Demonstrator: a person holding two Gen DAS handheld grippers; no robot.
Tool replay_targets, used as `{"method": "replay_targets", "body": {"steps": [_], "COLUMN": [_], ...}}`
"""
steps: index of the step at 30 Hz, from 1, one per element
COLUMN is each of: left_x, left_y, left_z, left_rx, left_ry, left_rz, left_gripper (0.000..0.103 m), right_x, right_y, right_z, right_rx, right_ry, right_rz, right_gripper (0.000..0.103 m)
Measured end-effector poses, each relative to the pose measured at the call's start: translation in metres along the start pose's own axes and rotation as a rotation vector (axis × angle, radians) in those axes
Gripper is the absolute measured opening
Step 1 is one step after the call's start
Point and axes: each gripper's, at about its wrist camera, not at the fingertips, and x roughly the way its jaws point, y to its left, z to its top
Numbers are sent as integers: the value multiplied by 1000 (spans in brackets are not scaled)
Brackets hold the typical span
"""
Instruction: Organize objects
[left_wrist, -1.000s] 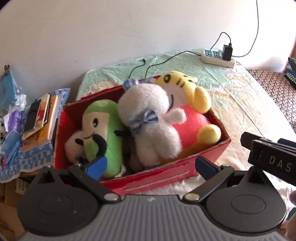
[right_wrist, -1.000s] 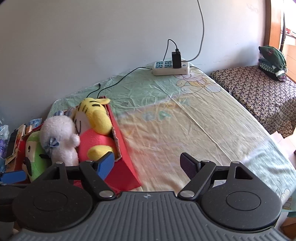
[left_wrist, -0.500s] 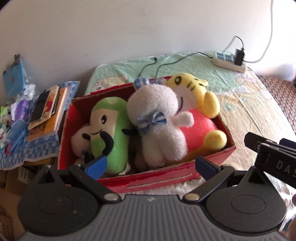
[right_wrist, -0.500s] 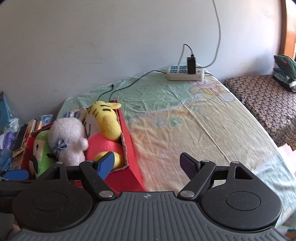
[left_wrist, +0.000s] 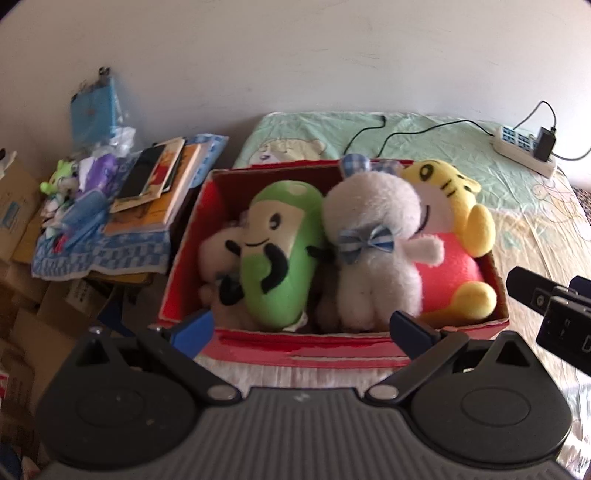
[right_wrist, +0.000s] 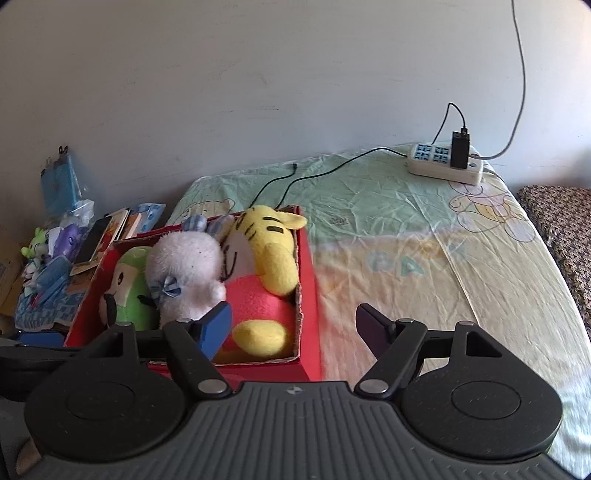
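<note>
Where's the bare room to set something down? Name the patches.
Free: the bed sheet between the red box and the power strip, and the green stretch behind the box, crossed only by two black cables. Crowded: the box, packed with plush toys, and the side pile of books.

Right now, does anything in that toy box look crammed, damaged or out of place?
The red box is overstuffed: the white plush and yellow tiger bulge above the rim, and the green plush is wedged in at a tilt. The box's right rim looks ragged.
</note>
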Motion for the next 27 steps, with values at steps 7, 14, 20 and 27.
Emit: {"method": "replay_targets", "body": {"steps": [7, 14, 20, 27], "left_x": [-1, 2, 6, 12], "left_y": [13, 31, 49, 60], "left_z": [1, 4, 5, 3], "left_rx": [-12, 22, 43, 69], "left_ry": [-2, -5, -27, -36], "left_rz": [13, -10, -34, -56], "left_gripper": [102, 102, 102, 102], "right_x": [0, 2, 4, 8], "right_y": [14, 35, 51, 66], "right_z": [1, -1, -7, -13], "right_rx": [-29, -7, 18, 21], "right_ry": [-2, -15, -42, -38], "right_rz": [14, -24, -53, -93], "right_gripper": [76, 76, 76, 77]}}
